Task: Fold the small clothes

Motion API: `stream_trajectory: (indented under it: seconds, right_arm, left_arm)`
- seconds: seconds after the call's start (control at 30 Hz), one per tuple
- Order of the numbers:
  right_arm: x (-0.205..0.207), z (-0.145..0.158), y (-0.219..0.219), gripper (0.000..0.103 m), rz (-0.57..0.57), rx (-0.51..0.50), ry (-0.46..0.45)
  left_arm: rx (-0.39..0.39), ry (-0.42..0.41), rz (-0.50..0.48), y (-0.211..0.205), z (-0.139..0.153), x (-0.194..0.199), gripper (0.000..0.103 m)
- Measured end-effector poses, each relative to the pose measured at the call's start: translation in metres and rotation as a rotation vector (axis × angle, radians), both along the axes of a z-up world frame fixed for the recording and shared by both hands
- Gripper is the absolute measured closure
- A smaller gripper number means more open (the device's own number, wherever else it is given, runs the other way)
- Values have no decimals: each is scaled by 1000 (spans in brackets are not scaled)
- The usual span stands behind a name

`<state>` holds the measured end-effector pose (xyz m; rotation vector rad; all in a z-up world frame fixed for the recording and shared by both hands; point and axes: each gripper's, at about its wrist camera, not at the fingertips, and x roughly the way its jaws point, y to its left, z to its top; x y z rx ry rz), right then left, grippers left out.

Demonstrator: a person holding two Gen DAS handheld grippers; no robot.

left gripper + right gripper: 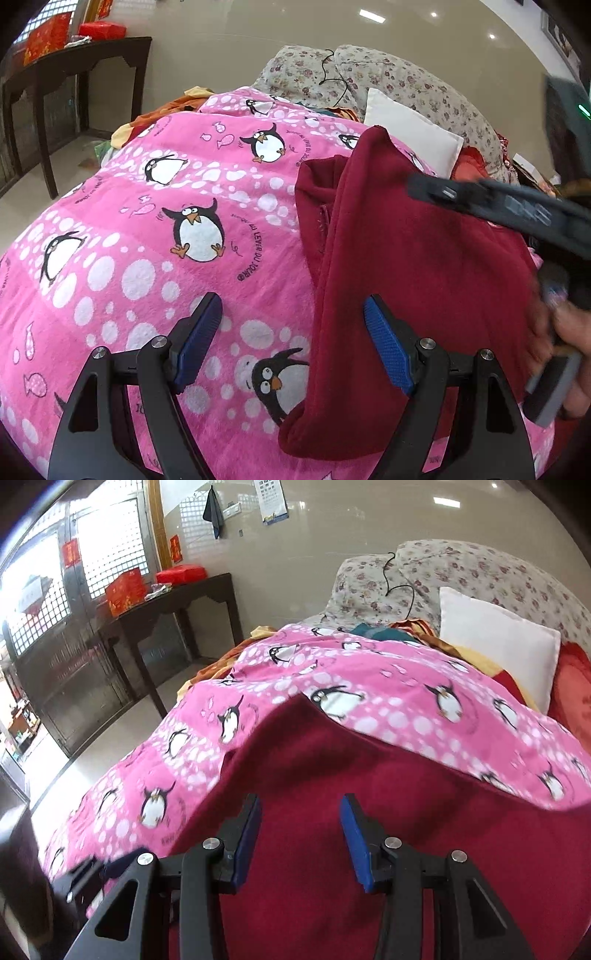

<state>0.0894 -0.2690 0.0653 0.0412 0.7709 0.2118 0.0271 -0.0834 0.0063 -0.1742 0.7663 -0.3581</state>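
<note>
A dark red fleece garment (406, 280) lies partly folded on a pink penguin blanket (155, 229), at the right of the left wrist view. My left gripper (293, 332) is open and empty, just above the blanket at the garment's left edge. The right gripper's body (517, 210) crosses over the garment at the right, held by a hand. In the right wrist view the garment (369, 782) fills the foreground on the blanket (388, 701). My right gripper (301, 834) is open over the garment, holding nothing.
Floral pillows (388, 77) and a white cushion (410, 129) lie at the far end of the bed, with orange and red cloths beside them. A dark wooden side table (177, 602) with red boxes stands left of the bed by the wall.
</note>
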Motion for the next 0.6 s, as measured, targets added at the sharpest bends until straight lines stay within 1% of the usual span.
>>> stream_trajectory:
  seconds: [0.07,0.17,0.3,0.4,0.5,0.53,0.6]
  right_arm:
    - [15,-5,5,64,-14,-10,15]
    - [37,-17,12,64,-28,-22,50]
    - [50,-17,23,63,-12,-106,60]
    - [45,-11,15,63,-2,-68,68]
    - [26,-5,2,63,-6,23,70]
    - [15,-4,-4,63,-1,46,67]
    - [-2,-4,-10,63,-6,46,64]
  left_arm:
    - [-6,-3,-5,0,-2,0,22]
    - [-21,-8,-13,2,-3,1,22]
    - [-57,-3,-23,7,-4,2,21]
    - [-69,-4,-31,8,-5,2,20]
    - [-79,-9,-38,9,-4,1,20]
    - [-91,-8,-41,10,-4,1,20]
    - [-138,2,-45,14,-3,4,20]
